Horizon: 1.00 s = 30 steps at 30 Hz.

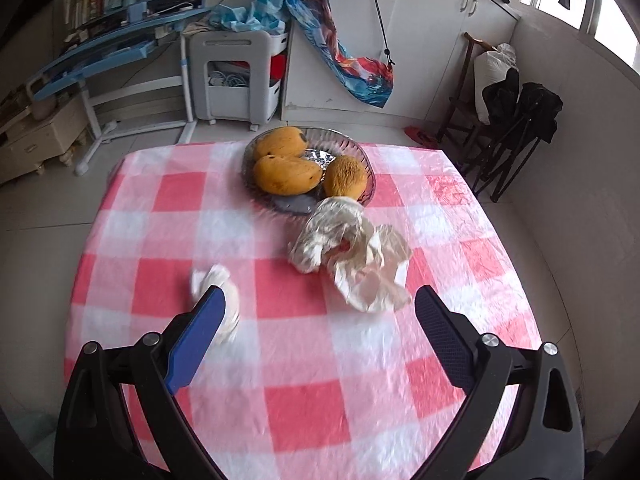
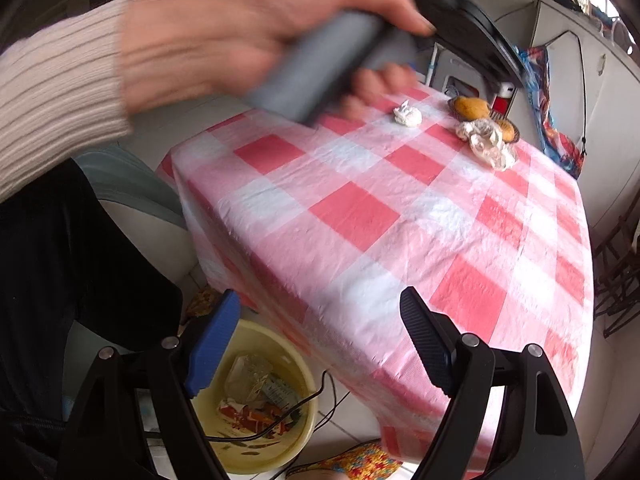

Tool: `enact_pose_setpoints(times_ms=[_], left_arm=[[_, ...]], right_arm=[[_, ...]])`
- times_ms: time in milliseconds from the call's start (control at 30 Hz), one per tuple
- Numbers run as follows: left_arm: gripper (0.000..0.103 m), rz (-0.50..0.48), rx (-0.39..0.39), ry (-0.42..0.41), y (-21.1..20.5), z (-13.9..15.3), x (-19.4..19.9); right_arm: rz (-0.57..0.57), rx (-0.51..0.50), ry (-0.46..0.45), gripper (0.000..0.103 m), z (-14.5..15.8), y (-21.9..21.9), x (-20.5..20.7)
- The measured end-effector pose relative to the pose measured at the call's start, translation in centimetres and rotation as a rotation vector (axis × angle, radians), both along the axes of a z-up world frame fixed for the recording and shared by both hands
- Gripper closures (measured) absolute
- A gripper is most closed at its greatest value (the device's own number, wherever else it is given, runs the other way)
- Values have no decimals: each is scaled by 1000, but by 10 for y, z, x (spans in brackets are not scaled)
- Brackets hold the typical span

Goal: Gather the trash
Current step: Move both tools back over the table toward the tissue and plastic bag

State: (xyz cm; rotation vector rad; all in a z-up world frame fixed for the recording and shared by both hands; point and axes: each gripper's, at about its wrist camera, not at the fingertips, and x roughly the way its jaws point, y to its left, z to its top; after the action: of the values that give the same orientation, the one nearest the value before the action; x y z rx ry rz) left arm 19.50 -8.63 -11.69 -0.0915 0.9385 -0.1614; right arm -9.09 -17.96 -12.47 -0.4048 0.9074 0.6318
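A small crumpled white tissue (image 1: 218, 304) lies on the red-and-white checked tablecloth (image 1: 296, 360), partly behind my left gripper's blue finger. A larger crumpled cream wrapper (image 1: 352, 252) lies beside the glass fruit bowl (image 1: 256, 152). My left gripper (image 1: 320, 296) is open and empty above the table, between the two pieces. My right gripper (image 2: 320, 312) is open and empty at the table's near edge, above a yellow bin (image 2: 256, 408) that holds wrappers. The tissue (image 2: 407, 114) and the wrapper (image 2: 486, 140) show far off in the right wrist view.
Mangoes (image 1: 286, 174) lie in the fruit bowl. The hand holding the left gripper's handle (image 2: 320, 68) crosses the right wrist view. A black cable (image 2: 280, 428) runs over the bin. A folding chair (image 1: 516, 136), cabinets and a blue desk (image 1: 100, 48) stand beyond the table.
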Motion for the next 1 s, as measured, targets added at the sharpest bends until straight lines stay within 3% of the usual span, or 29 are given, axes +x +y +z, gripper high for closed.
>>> enact_pose_setpoints(times_ms=[167, 233, 267, 467, 600, 733, 800, 900, 1000], left_arm=[[11, -43, 89, 46, -32, -36, 62], [32, -84, 118, 76, -41, -49, 75], [52, -113, 135, 113, -46, -58, 78], [65, -292, 188, 86, -58, -55, 31], [61, -429, 160, 137, -51, -50, -25], [36, -496, 101, 142, -31, -35, -71], [20, -452, 65, 100, -12, -20, -77], [18, -327, -8, 61, 24, -4, -64], [17, -120, 71, 48, 55, -5, -29]], right_arm=[[1, -41, -49, 24, 0, -2, 0], [-2, -61, -57, 24, -2, -4, 1], [-5, -63, -57, 24, -2, -5, 3], [-45, -34, -71, 24, 6, -14, 9], [-65, -24, -81, 23, 10, -16, 8], [-67, -29, -78, 23, 7, -14, 4], [-69, -27, -71, 22, 6, -13, 4], [-87, 3, -46, 22, 5, -14, 10], [-121, 42, -22, 22, 5, -18, 19]])
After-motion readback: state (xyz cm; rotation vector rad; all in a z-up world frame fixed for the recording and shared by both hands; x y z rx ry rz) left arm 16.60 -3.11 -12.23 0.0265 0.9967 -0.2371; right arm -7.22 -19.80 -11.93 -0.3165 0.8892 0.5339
